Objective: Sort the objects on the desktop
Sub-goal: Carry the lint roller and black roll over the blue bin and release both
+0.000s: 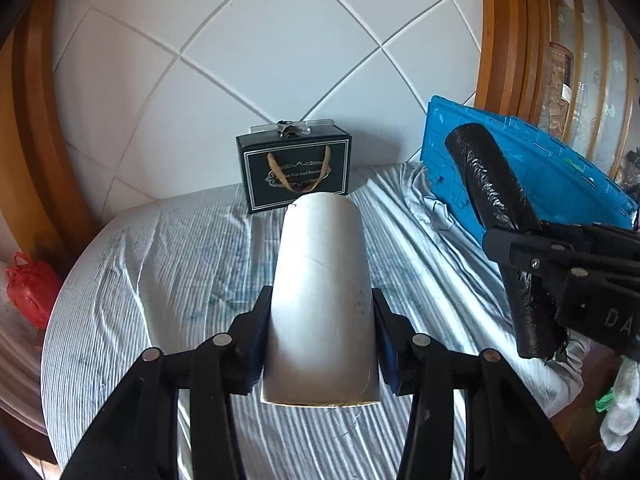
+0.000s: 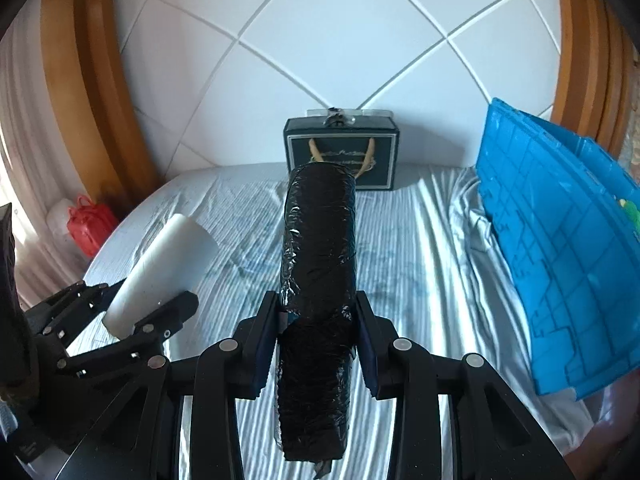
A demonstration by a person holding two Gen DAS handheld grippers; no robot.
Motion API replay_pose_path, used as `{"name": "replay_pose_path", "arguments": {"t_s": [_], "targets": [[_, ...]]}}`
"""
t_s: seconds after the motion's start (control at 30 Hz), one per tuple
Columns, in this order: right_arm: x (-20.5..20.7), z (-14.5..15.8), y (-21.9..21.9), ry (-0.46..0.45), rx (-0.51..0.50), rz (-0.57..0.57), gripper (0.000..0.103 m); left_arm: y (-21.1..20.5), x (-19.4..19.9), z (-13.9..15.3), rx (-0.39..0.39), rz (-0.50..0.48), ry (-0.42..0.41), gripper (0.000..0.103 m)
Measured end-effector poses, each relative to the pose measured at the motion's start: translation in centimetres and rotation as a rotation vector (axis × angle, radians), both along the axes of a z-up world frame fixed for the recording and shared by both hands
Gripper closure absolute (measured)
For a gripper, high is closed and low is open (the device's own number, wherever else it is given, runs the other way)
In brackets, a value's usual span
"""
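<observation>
- Left gripper (image 1: 320,344) clamped on white roll (image 1: 320,292), frame centre.
- Right gripper (image 2: 318,340) clamped on black roll (image 2: 318,280), frame centre.
- Both lifted; neither yet placed, likely into blue bin (image 2: 560,240) at right.

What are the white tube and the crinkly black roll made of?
The smooth white tube looks like matte cardboard or plastic: a faint spiral seam hints at cardboard. The crinkly black roll looks like thin glossy plastic film, perhaps rolled bin bags: it is wrinkled and shiny.
</observation>
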State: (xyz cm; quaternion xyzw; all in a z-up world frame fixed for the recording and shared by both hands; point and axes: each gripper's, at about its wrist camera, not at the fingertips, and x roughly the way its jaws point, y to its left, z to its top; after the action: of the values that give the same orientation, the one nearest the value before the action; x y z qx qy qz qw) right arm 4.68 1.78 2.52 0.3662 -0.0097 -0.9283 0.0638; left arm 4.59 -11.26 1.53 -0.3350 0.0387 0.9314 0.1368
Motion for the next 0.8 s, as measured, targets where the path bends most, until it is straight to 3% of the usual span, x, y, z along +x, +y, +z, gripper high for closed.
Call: {"name": "replay_pose_path", "arguments": {"t_s": [0.13, 0.27, 0.53, 0.8], "targets": [[0.3, 2.1, 5.1, 0.057, -0.001, -0.032, 0.068, 6.3, -0.4, 1.2, 0.009, -0.032, 0.036, 0.058], [-0.1, 4.2, 12.7, 0.113, -0.019, -0.042, 0.068, 14.5, -1.5, 3.3, 0.033, -0.050, 0.104, 0.058], [-1.2, 9.8, 28.7, 0.177, 0.044, -0.079, 0.067, 30.8, -2.9, 9.0, 0.097, -0.084, 0.167, 0.058], [-0.5, 8.7, 41.8, 0.139, 0.077, -0.187, 0.067, 44.8, -1.2, 9.6, 0.055, -0.223, 0.137, 0.058]]}}
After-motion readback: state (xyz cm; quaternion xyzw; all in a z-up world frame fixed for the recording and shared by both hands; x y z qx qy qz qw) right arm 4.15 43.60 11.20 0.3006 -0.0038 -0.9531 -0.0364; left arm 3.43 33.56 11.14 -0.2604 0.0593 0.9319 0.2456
